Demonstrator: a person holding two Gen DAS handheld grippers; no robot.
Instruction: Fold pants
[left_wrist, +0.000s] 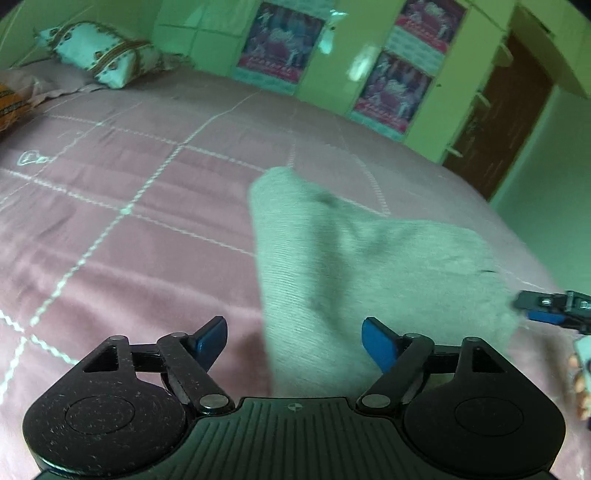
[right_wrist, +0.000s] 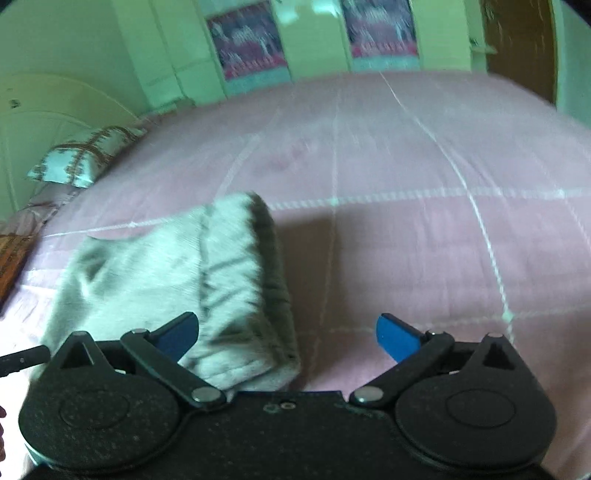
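Left wrist view: your left gripper (left_wrist: 294, 341) spread wide, empty; grey pants (left_wrist: 354, 266) on pink bedspread (left_wrist: 129, 229), bundle running ahead and rightward. Right gripper (right_wrist: 287, 338) also wide open, empty, pants (right_wrist: 207, 280) toward its left finger; both about equally near

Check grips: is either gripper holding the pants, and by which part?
Nothing is held. The left gripper and right gripper both stand open above the grey pants, pads clear of the cloth, which lies folded on the pink bedsheet.
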